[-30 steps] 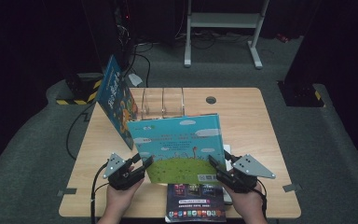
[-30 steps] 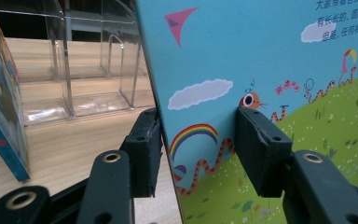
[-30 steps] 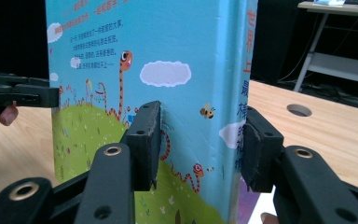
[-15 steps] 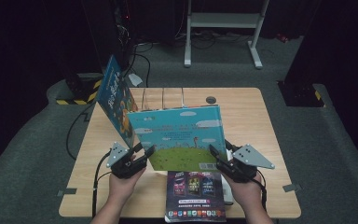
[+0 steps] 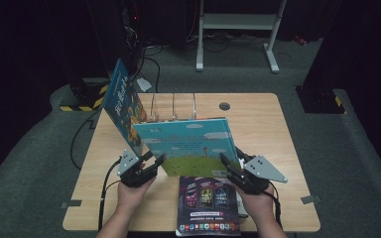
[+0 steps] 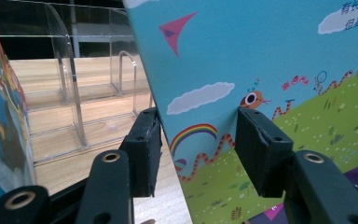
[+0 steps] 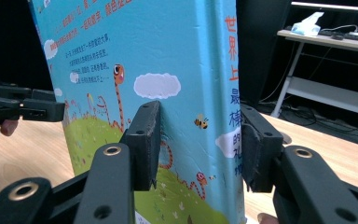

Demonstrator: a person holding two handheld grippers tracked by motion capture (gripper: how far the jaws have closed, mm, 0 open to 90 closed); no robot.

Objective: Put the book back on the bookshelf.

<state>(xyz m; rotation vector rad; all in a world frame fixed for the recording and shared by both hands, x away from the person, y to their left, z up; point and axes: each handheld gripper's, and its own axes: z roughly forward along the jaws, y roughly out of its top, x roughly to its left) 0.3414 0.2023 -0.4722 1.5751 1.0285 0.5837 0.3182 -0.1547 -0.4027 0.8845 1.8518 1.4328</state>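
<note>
Both tongs grip the blue picture book [image 5: 188, 144] held upright above the desk [image 5: 278, 129] centre, left tongs [image 5: 151, 163] at its seven o'clock corner, right tongs [image 5: 230, 166] at five o'clock.

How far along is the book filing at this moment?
Done: one book already leans at the left of the clear rack. In hand: the blue picture book is held tilted up off the table, left gripper and right gripper each clamped on a lower corner. Left: getting it into a rack slot, then the purple book lying flat at the near edge.
</note>
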